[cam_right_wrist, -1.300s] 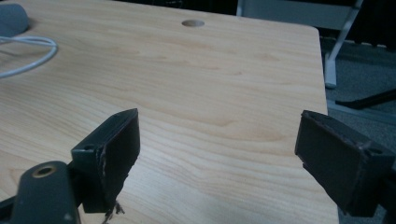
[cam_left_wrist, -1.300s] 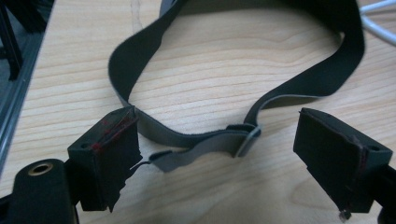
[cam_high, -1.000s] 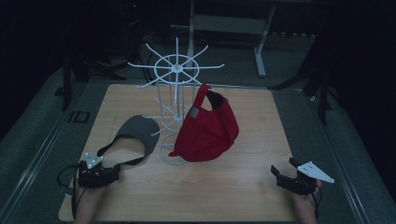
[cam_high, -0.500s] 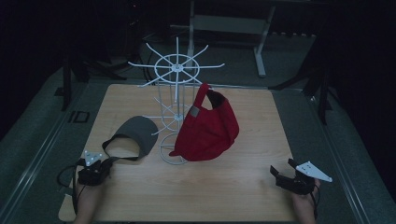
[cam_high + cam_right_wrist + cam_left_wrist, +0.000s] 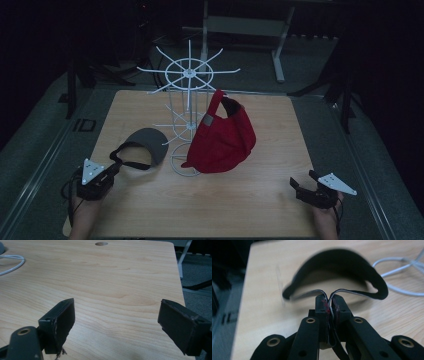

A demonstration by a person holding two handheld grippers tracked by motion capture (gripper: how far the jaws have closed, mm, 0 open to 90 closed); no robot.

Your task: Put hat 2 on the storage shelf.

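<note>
Our left claw (image 5: 329,305) pinches the visor's (image 5: 143,145) thin strap near the tabletop's (image 5: 260,200) left edge; light and floppy, we judge.

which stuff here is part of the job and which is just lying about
In the job:
- grey visor, its strap pinched in the shut left gripper
- white wire rack, with a red cap hung on it

Lying about:
- right gripper, open over bare table
</note>
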